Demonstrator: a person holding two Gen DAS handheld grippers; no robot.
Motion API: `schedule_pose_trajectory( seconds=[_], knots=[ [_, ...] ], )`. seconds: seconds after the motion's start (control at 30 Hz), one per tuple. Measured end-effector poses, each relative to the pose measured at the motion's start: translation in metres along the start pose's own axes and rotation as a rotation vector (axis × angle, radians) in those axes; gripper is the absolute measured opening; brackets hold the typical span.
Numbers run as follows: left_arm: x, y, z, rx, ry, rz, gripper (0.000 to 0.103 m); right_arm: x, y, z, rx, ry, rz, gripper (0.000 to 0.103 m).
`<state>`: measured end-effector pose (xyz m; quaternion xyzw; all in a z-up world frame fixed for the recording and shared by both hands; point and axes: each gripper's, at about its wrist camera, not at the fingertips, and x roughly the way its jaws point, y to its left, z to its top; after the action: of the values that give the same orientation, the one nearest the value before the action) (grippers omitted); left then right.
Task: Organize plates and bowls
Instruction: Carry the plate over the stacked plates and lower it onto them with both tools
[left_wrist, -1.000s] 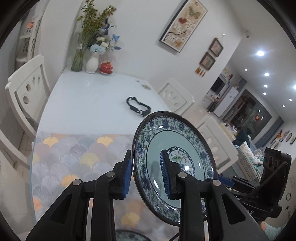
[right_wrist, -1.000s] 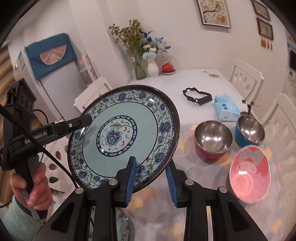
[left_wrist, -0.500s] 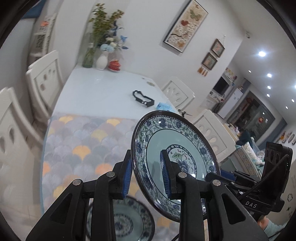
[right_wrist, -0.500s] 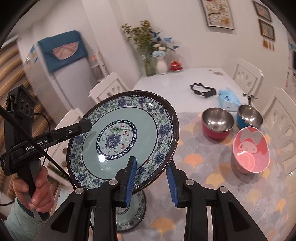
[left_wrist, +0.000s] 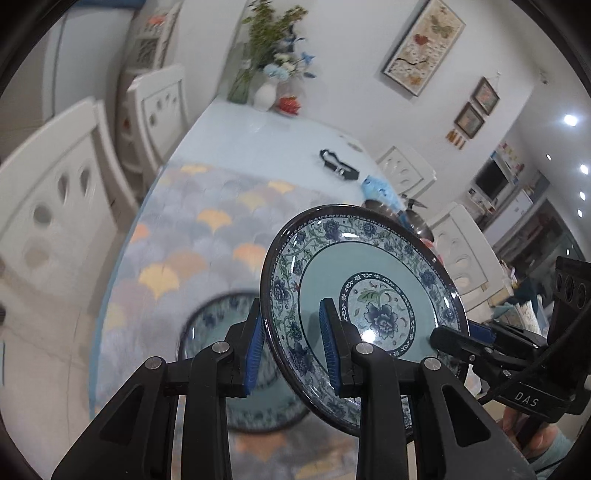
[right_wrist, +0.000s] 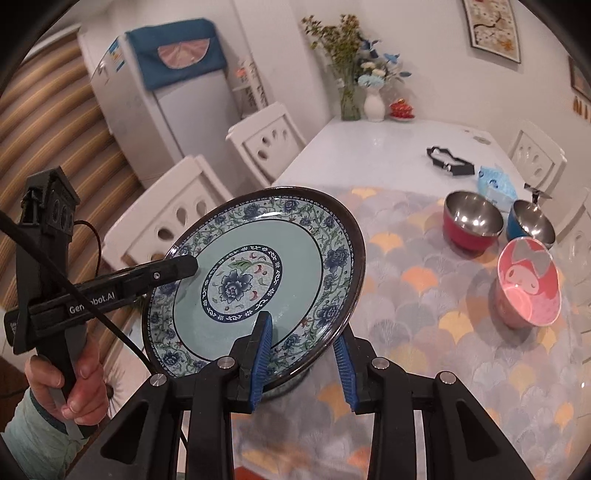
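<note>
Held tilted above the lower centre of both frames, the glazed floral plate (left_wrist: 373, 295), likely stiff, slick and breakable, is pinched at opposite rim edges by the left gripper (left_wrist: 291, 347) and right gripper (right_wrist: 303, 354), a sensible hold over the second plate (left_wrist: 221, 332).

The worktop (right_wrist: 388, 144) was a white dining surface, its nearer half covered by a mat (right_wrist: 424, 332) of grey and orange fan shapes. On the mat, below and just ahead of the left gripper (left_wrist: 291, 349), lay a blue floral plate (left_wrist: 218, 325). To the right of the right gripper (right_wrist: 303, 356) sat a pink bowl (right_wrist: 528, 282), with a red-sided steel bowl (right_wrist: 472, 221) and a blue-sided steel bowl (right_wrist: 532, 221) beyond it. Farther ahead on the bare white part lay a black strap (right_wrist: 450, 166) and a blue tissue pack (right_wrist: 496, 184); at the far end stood two vases (right_wrist: 373, 105) of flowers and a small red pot (right_wrist: 402, 109).
</note>
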<state>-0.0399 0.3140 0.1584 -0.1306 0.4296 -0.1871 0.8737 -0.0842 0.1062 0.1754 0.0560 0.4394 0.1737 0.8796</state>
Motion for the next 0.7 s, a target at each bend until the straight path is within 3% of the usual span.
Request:
schedule_pose_trajectory(
  seconds=[0.3,0.7],
  knots=[
    [0.006,0.014,-0.061,-0.066,0.089,0.076,0.025,0.039,-0.013,-0.048,-0.002,0.115,0.059,0.035],
    [0.025,0.048,-0.085,-0.141,0.151,0.12,0.025,0.095,-0.01,-0.062,0.019,0.223,0.107,0.036]
  ],
)
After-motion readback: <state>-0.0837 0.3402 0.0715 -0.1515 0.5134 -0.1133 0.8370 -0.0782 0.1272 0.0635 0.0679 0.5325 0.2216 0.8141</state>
